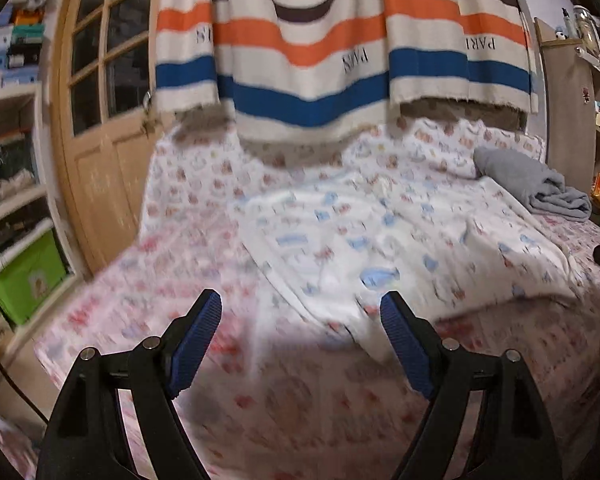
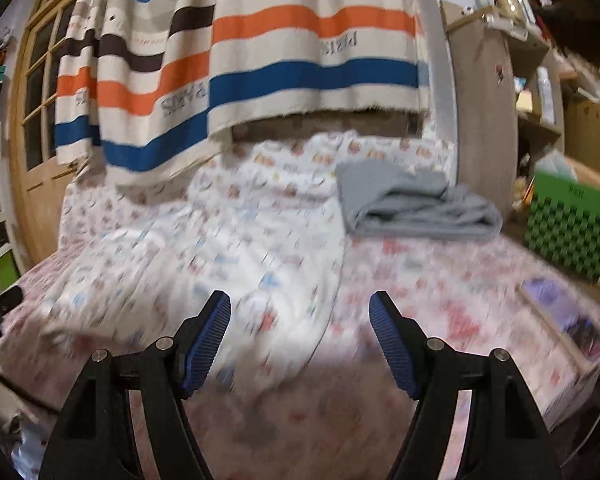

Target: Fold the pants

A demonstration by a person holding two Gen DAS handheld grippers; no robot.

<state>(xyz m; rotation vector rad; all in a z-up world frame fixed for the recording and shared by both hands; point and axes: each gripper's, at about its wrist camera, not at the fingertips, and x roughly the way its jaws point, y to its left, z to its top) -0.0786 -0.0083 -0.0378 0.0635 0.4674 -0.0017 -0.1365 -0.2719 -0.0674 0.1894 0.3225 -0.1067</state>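
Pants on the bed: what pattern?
The pants are white with small blue and reddish prints; the left wrist view shows them best, though blurred.

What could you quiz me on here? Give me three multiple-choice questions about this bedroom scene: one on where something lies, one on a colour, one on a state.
1. Where does the folded grey cloth lie?
A. at the far right of the bed, near the wooden cabinet
B. on the floor
C. inside the green bin

2. What colour are the ribbed pads of the left hand-held gripper?
A. red
B. blue
C. yellow

3. How do the jaws of the right hand-held gripper stand?
A. shut on the white printed pants
B. shut on nothing
C. open, nothing pressed between them

Answers: 1 A, it sits by the cabinet; 2 B, both pads show blue; 3 C, a wide gap shows, pants lying flat beyond.
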